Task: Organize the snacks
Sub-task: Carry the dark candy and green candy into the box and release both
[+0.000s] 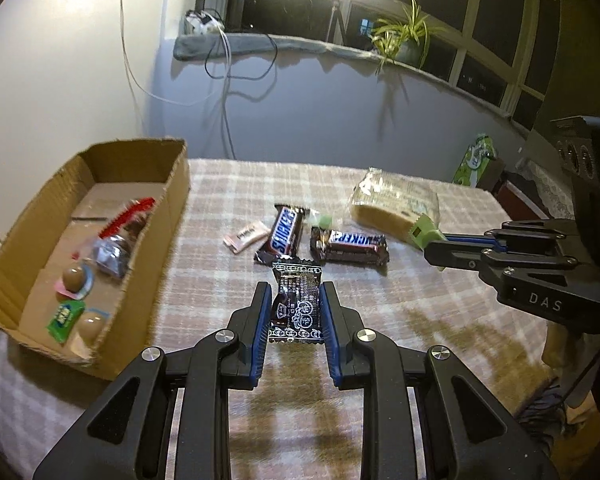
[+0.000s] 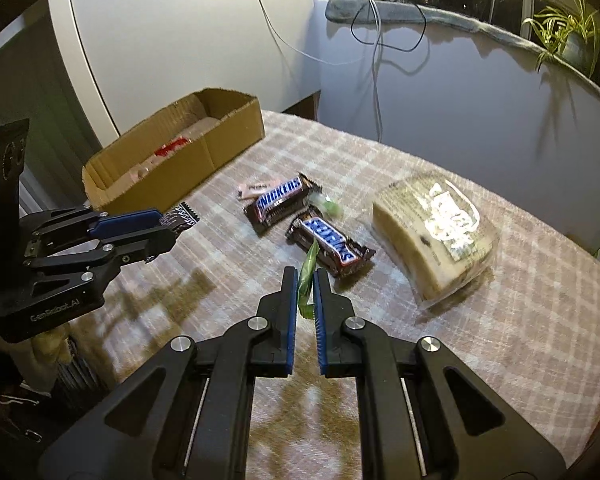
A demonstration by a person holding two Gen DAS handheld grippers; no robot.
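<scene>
My left gripper [image 1: 295,292] is shut on a black snack packet [image 1: 297,304] and holds it above the checked tablecloth [image 1: 400,300]. It shows at the left of the right wrist view [image 2: 168,232] with the packet's end [image 2: 182,216] sticking out. My right gripper [image 2: 306,276] is shut on a thin green packet [image 2: 307,276], which also shows in the left wrist view [image 1: 424,232]. Two Snickers bars [image 1: 286,234] [image 1: 350,246] and a small pink packet [image 1: 246,236] lie mid-table. A cardboard box [image 1: 172,200] at the left holds several snacks.
A clear-wrapped cake slice [image 2: 436,232] lies at the right of the table. A small green candy [image 2: 330,204] lies between the Snickers bars. The table's far edge meets a grey wall; cables, a plant [image 1: 404,32] and a ring light sit behind.
</scene>
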